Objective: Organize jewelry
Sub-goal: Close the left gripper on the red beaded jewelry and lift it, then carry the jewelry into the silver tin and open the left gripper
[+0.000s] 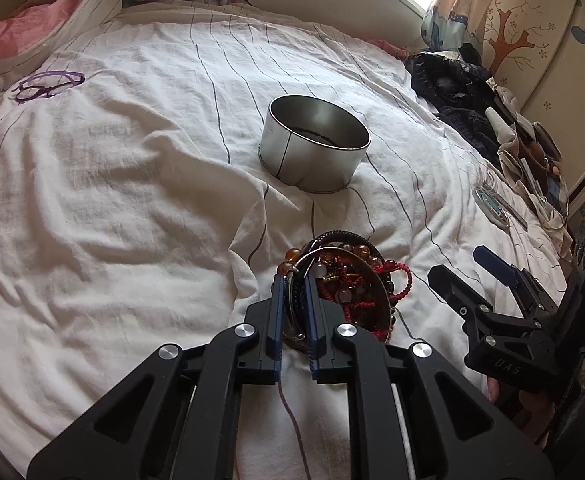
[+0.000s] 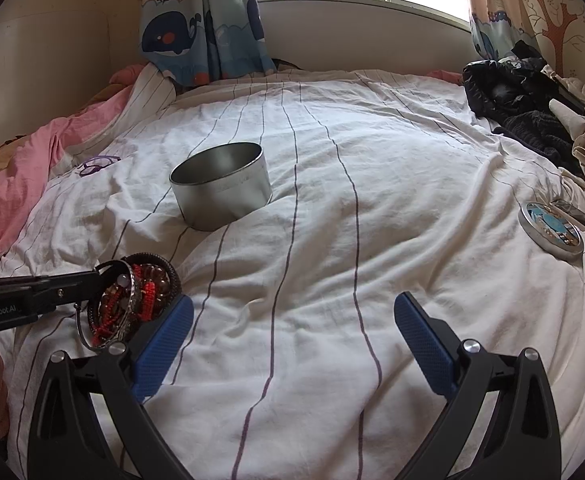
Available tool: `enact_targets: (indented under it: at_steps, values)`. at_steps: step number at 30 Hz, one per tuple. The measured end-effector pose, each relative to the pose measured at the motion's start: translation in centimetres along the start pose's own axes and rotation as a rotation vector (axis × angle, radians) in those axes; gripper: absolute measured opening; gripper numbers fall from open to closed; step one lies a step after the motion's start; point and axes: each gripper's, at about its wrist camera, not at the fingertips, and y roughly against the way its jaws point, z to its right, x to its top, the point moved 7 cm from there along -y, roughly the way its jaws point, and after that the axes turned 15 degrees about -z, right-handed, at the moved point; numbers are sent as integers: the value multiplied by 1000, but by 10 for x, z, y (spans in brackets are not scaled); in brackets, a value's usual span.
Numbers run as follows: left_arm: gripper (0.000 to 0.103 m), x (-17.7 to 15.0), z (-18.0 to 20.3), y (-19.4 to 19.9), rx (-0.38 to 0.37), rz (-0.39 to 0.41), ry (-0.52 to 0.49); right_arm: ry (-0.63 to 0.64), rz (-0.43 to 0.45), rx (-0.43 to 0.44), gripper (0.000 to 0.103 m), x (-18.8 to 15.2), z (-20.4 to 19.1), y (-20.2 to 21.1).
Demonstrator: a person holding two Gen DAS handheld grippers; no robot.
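Observation:
A pile of bracelets (image 1: 348, 276), red cord, amber beads and metal bangles, lies on the white striped bedsheet (image 1: 132, 200). My left gripper (image 1: 295, 280) is shut on the bangles at the pile's near edge. The pile also shows in the right wrist view (image 2: 132, 296), with the left gripper (image 2: 92, 280) reaching in from the left. An open round metal tin (image 1: 312, 148) stands beyond the pile; it also shows in the right wrist view (image 2: 224, 184). My right gripper (image 2: 292, 312) is open and empty over the sheet, right of the pile; it also shows in the left wrist view (image 1: 464, 264).
The tin's lid (image 2: 552, 230) lies at the right of the bed. Purple glasses (image 1: 46, 86) lie at the far left. Dark clothes and clutter (image 2: 524, 92) are heaped at the right edge. A pink blanket (image 2: 20, 176) lies at the left.

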Motion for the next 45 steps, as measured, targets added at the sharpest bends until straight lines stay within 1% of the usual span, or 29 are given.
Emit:
enact_targets:
  at_steps: [4, 5, 7, 9, 12, 14, 15, 16, 18, 19, 21, 22, 25, 26, 27, 28, 30, 32, 34, 36, 38, 41, 45]
  values:
    - [9, 0, 0, 0, 13, 9, 2, 0, 5, 0, 97, 0, 0, 1]
    - [7, 1, 0, 2, 12, 14, 5, -1, 10, 0, 97, 0, 0, 1]
    - [5, 3, -1, 10, -1, 35, 17, -2, 23, 4, 96, 1, 0, 4]
    - [5, 6, -3, 22, -18, 69, 32, 1, 54, 14, 97, 1, -2, 12]
    - [4, 8, -9, 36, -49, 111, 63, 33, 103, 90, 97, 2, -12, 26]
    - [4, 8, -14, 43, -57, 125, 82, 69, 108, 145, 96, 3, -23, 31]
    - [4, 8, -16, 45, -54, 133, 89, 92, 107, 163, 95, 3, -30, 32]
    - [4, 9, -18, 47, -58, 138, 95, 117, 102, 177, 92, 3, -36, 32]
    - [4, 9, -21, 50, -60, 139, 103, 155, 74, 193, 71, 4, -48, 29]
    - [4, 9, -21, 52, -62, 140, 105, 163, 56, 205, 68, 5, -52, 26]
    - [4, 10, -20, 53, -64, 138, 100, 165, 19, 232, 53, 6, -57, 19]
    - [4, 10, -19, 53, -63, 139, 95, 167, 3, 245, 51, 7, -59, 16]
    - [4, 12, -14, 58, -76, 145, 80, 183, -40, 273, 40, 6, -65, 8]
    - [4, 13, -12, 59, -83, 148, 75, 190, -54, 279, 30, 6, -68, 5]
    - [4, 13, -10, 61, -88, 150, 70, 197, -72, 286, 18, 5, -70, 2]
    - [4, 14, -9, 62, -92, 153, 66, 199, -84, 295, 11, 4, -70, 0]
    - [4, 15, -6, 65, -105, 158, 60, 197, -84, 307, 6, 4, -70, 1]
    - [4, 15, -4, 67, -120, 160, 60, 189, -72, 330, 6, 5, -69, 6]
    - [4, 15, -2, 69, -136, 163, 60, 158, -53, 377, 6, 8, -65, 16]
    - [4, 17, 0, 71, -134, 164, 54, 119, -29, 432, 6, 13, -58, 27]
    - [4, 19, 2, 69, -140, 161, 51, 90, -12, 461, 6, 21, -52, 35]
    - [4, 22, 9, 64, -150, 147, 48, 74, -2, 471, 6, 35, -43, 42]
    - [4, 31, 21, 60, -129, 138, 32, 65, -4, 467, 6, 49, -32, 41]
